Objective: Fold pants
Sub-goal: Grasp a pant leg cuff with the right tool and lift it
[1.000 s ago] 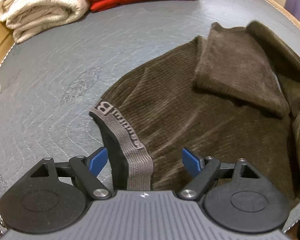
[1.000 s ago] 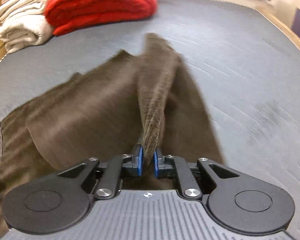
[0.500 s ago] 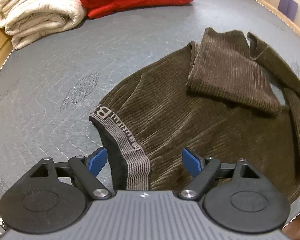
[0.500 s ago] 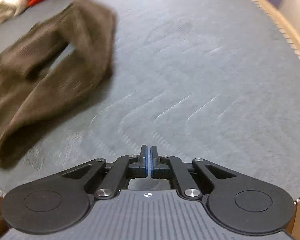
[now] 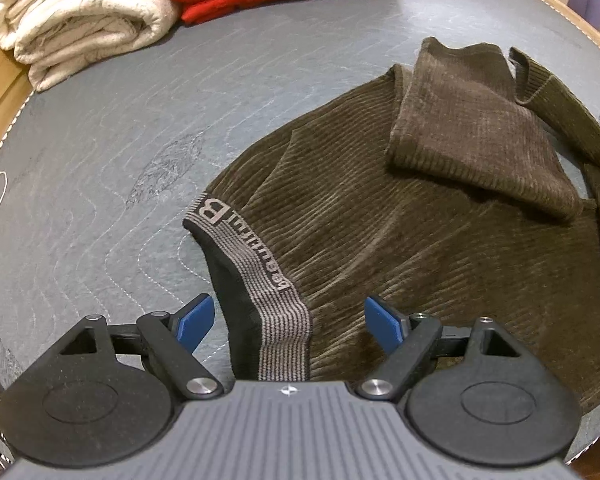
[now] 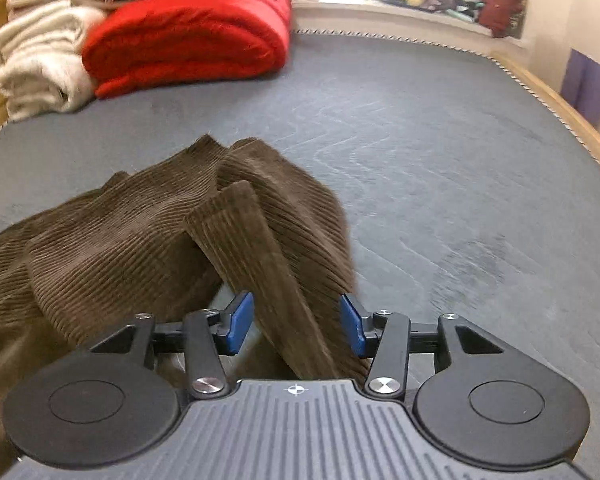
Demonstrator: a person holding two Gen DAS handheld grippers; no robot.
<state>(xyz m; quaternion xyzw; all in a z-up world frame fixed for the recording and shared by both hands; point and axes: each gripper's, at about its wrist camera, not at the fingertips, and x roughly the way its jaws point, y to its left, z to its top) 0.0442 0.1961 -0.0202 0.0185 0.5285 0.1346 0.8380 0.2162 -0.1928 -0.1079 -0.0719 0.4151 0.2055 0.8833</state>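
Hovering my left gripper (image 5: 286, 322) with fingers spread wide over the waistband (image 5: 256, 276), I grip nothing. The brown corduroy pants (image 5: 400, 240) lie rumpled on the grey padded table (image 5: 140, 120), one leg doubled back. My right gripper (image 6: 296, 322) is opening, a leg strip (image 6: 260, 264) loose between its fingers. Closing there risks pinching a single layer, so the leg would twist and the fold go crooked.
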